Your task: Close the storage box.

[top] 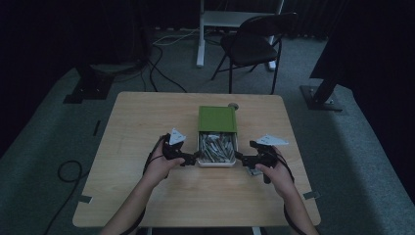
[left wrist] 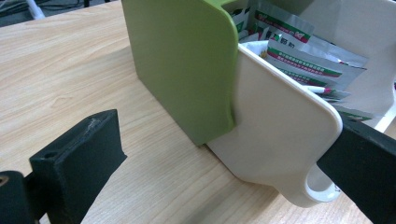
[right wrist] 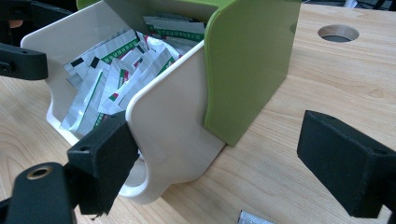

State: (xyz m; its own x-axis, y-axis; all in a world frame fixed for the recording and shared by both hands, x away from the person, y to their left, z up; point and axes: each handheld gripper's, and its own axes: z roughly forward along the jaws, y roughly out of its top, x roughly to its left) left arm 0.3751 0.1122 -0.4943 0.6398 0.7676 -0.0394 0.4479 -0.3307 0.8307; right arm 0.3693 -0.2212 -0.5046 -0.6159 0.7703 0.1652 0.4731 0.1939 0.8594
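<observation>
I have both tongs, left (top: 192, 157) and right (top: 241, 157), spread wide at the near corners of the cream box (top: 217, 163) of sachets (top: 217, 146) mid-table (top: 147, 117); it looks light, stiff and slick, so I'd grip its side walls.

The high view is dim and underexposed: the table (top: 147, 127) is a muted tan island, the floor grey, the backdrop almost black, and the chair (top: 252, 41) nearly melts into it. Detail there is soft and grainy. Both gripper views are far brighter, evenly lit, probably from overhead, with faint soft shadows under the box (left wrist: 280, 135). The foil packets (right wrist: 116, 70) show mild glare. The near jaws are slightly blurred, and lines bend a little toward the frame edges.
</observation>
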